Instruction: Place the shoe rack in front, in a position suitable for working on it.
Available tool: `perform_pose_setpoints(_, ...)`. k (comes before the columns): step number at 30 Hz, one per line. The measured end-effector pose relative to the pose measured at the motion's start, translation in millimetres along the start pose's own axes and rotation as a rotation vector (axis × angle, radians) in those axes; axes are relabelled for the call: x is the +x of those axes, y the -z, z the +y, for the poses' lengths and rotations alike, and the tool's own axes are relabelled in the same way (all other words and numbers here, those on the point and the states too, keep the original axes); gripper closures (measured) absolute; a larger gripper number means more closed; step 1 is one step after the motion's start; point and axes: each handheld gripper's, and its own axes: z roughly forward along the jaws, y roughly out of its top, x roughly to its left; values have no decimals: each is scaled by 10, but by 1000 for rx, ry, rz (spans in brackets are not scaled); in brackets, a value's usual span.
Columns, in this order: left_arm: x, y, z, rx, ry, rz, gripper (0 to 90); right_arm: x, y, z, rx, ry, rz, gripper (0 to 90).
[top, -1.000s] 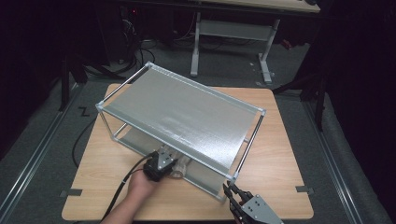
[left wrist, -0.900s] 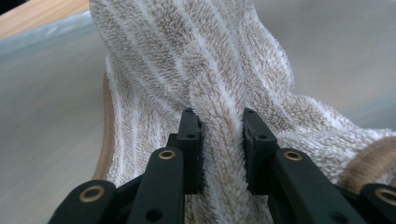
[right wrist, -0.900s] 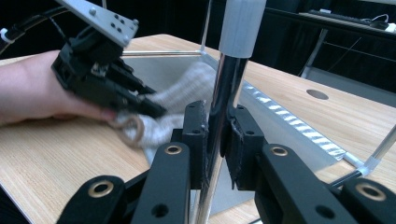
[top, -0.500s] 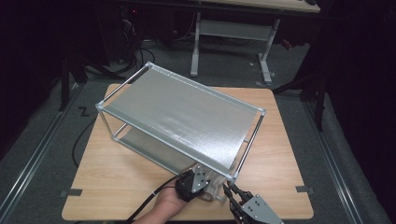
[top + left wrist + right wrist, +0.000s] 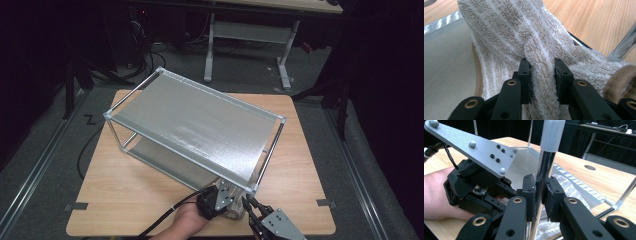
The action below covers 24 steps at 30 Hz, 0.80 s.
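Observation:
A two-tier metal rack [image 5: 195, 125] stands skewed on the wooden table [image 5: 125, 195]. My left gripper [image 5: 225, 196] is at the rack's near right corner. It is shut on a fold of a beige towel [image 5: 519, 37] with white stripes, gripper [image 5: 541, 63] pinching the fold between both pads. The towel lies partly on the rack's grey lower shelf [image 5: 446, 57]. Right beside it, my right gripper [image 5: 248, 202] is shut on the rack's chrome corner post [image 5: 546, 157], gripper [image 5: 539, 182] clamping the post upright. The towel [image 5: 571, 187] shows behind that post.
The rack covers most of the table's middle; bare wood lies along the left and right sides. A cable [image 5: 165, 217] trails from the left gripper over the front edge. Another table's legs [image 5: 250, 35] stand on the dark floor behind.
My left hand has slid to the right along the rack's front, from its middle to the near right corner beside the right gripper. The right gripper has kept still on the post.

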Motion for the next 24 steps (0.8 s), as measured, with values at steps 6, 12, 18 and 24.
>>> perform_pose_setpoints(6,-3,-18,-1,6,-22,14,724,-31,51,-17,3,7,-16,794)
perform_pose_setpoints(12,174,5,-54,24,-45,47,732,-31,55,-20,1,17,-18,793)
perform_pose_setpoints(18,460,120,-230,28,-12,73,732,-27,56,-23,0,14,-22,792)
perform_pose_setpoints(24,766,290,-422,40,8,123,738,-27,53,-22,-2,15,-21,792)
